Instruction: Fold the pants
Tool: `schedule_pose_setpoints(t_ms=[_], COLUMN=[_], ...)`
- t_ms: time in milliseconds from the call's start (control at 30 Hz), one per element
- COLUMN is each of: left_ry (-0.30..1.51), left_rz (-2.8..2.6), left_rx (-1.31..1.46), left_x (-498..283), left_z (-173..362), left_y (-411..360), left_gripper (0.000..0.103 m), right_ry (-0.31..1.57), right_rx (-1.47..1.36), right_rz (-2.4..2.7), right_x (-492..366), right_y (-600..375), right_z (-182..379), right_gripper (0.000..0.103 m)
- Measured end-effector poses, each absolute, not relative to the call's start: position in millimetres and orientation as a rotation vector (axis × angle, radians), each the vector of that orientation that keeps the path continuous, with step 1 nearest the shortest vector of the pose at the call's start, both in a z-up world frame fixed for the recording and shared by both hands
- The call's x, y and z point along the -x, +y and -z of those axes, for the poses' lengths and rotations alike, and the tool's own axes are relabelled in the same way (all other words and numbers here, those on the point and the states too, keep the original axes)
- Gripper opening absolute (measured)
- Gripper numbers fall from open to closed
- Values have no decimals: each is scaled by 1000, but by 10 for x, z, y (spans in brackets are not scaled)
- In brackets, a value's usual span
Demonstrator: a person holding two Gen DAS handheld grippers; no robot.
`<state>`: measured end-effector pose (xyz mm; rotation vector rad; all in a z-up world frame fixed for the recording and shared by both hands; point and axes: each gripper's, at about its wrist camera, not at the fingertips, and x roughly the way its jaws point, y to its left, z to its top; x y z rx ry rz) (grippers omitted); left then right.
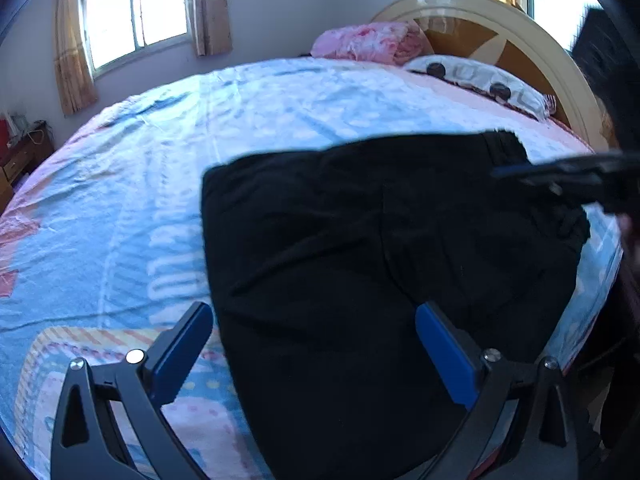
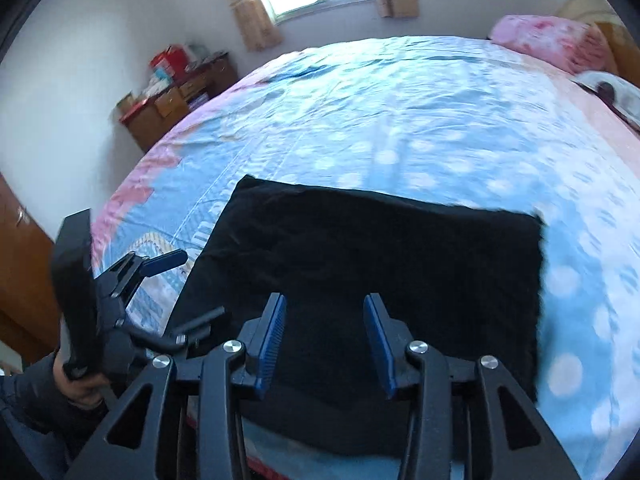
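The black pants (image 1: 380, 264) lie folded into a rough rectangle on the near part of the bed; they also show in the right wrist view (image 2: 380, 272). My left gripper (image 1: 314, 312) is wide open and empty above the near left edge of the pants. My right gripper (image 2: 324, 304) is open and empty above the near edge of the pants. The right gripper also shows at the right edge of the left wrist view (image 1: 568, 172). The left gripper shows at the left of the right wrist view (image 2: 176, 288), held by a hand.
The bed has a blue and pink patterned sheet (image 1: 180, 140). A pink folded quilt (image 1: 368, 42), a patterned pillow (image 1: 480, 76) and a curved headboard (image 1: 520, 28) are at the far end. A wooden cabinet (image 2: 176, 96) stands by the far wall.
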<state>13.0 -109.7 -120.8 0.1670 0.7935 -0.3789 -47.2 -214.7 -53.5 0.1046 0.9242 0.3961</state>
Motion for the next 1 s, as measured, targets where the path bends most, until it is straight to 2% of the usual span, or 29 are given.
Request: schedule_pose_setpoints(t_ms=[200,267,367,500,600,667,833,1000], left_ry=[798,769,688,753,775,780,728,696], left_rz=[389,372,365,365,376,378,312,331], left_rx=[-136,-121,-73,-120,-128,-124,-88,-146], left_x=[-178,-103,48,-14,-20,-30,-210,-869], left_z=[1256,1166,1033,1205,1327,1302,1005,746], left_y=[-1090,-1043,-987,-1135,-1179,-1141,-790,-716], left_gripper=[103,103,103,103,103,103,103,102], right_ry=[1034,1059,1008,966,1086,1161,1084,952], right_rx=[-96,-132,-4,176,104,152,92,126], right_rz=[-315,-333,-349,-426,-611,-565,-555,-349], right_x=[-9,-57,2,-184,-529,-700,-636,-230], right_y=[-2222,-2273,-2088,-1629,-1308,-1207,-1365,-1934], right_z=[908,861,574,411,637,884,684,409], right_gripper=[43,43,43,43,43,43,43,43])
